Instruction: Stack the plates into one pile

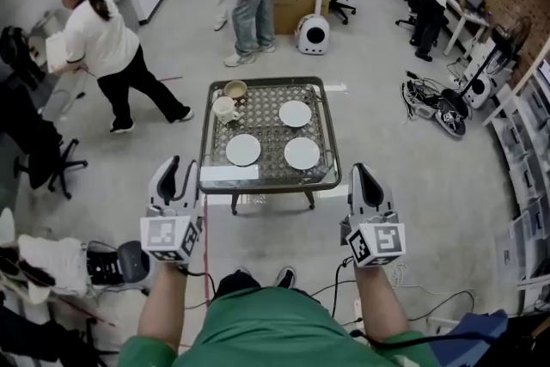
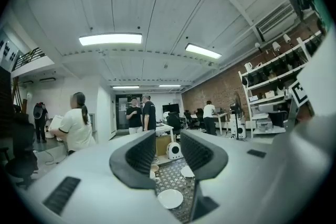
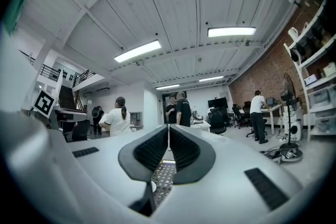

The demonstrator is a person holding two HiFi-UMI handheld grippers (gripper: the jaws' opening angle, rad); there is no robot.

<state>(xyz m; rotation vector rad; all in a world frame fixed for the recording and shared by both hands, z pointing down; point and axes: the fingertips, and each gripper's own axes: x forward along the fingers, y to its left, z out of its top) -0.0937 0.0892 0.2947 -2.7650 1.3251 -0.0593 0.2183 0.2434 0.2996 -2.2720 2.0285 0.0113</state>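
Left tongs (image 1: pixel 181 168) (parted), right tongs (image 1: pixel 364 174): plates (image 1: pixel 243 149) lie ahead, between.

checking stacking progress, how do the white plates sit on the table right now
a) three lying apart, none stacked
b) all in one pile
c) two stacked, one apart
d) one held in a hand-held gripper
a: the head view shows the far plate, the near left plate and the near right plate each lying alone on the table, none touching another.

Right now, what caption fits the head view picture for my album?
Left gripper open, right gripper shut, both short of a table holding three separate white plates.
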